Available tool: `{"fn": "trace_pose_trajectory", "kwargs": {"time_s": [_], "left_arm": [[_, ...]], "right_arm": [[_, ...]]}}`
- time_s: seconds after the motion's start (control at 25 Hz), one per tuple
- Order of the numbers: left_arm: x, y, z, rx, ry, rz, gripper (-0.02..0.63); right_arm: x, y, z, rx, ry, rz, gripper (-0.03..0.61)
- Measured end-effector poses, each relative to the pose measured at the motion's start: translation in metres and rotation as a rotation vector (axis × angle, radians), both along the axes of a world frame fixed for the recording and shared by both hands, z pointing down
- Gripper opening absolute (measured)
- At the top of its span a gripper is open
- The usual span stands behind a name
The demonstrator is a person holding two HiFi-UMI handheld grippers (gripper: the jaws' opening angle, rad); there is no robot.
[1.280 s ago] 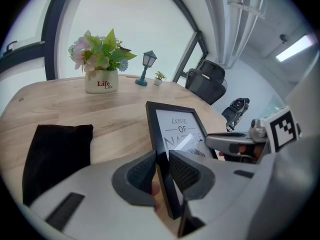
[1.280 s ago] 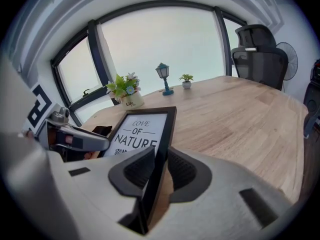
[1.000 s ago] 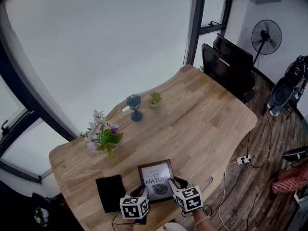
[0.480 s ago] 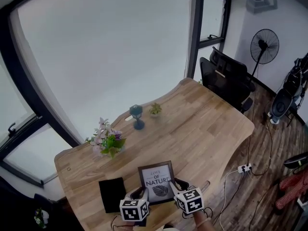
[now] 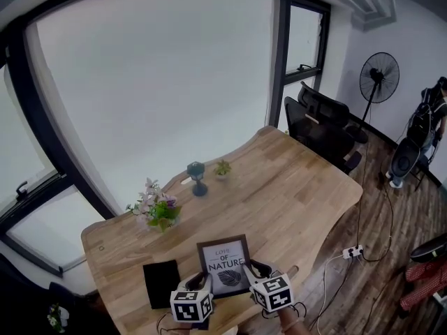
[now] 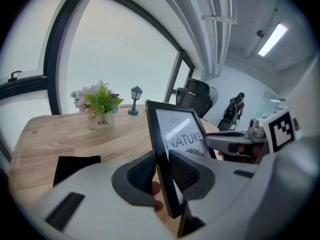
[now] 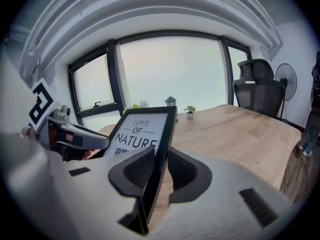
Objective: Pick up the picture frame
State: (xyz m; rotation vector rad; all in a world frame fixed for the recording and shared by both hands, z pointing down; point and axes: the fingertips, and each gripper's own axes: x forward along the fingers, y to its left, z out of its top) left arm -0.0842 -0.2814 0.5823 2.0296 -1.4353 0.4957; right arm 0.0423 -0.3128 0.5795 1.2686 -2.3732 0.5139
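A black picture frame [image 5: 225,262] with a white print reading "Love of Nature" hangs above the near end of the wooden table [image 5: 293,187]. My left gripper [image 5: 200,279] is shut on the frame's left edge [image 6: 161,154]. My right gripper [image 5: 253,269] is shut on its right edge [image 7: 162,144]. In the left gripper view the frame [image 6: 182,139] stands between the two pads, and the right gripper [image 6: 235,143] shows beyond it. The right gripper view shows the print [image 7: 140,131] tilted back, with the left gripper [image 7: 75,136] at its far side.
A black pad [image 5: 161,283] lies on the table left of the frame. A pot of flowers [image 5: 156,210], a small blue lantern [image 5: 198,176] and a tiny plant [image 5: 222,169] stand near the window side. Office chairs [image 5: 321,128] and a fan [image 5: 378,79] stand beyond the table's far end.
Both grippers have risen with the frame held between them, and the frame has tilted back a little. The head view has swung upward, showing more window and ceiling.
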Motion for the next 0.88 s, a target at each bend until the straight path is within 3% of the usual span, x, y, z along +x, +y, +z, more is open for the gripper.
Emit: {"fn": "trace_pose_trajectory", "kwargs": {"time_s": [0.88], "left_arm": [[0.011,0.035,-0.061,0.152,-0.026,-0.010,0.075]], "right_arm": [[0.009,0.033,-0.061,0.144,-0.007,-0.033,0.082]]}}
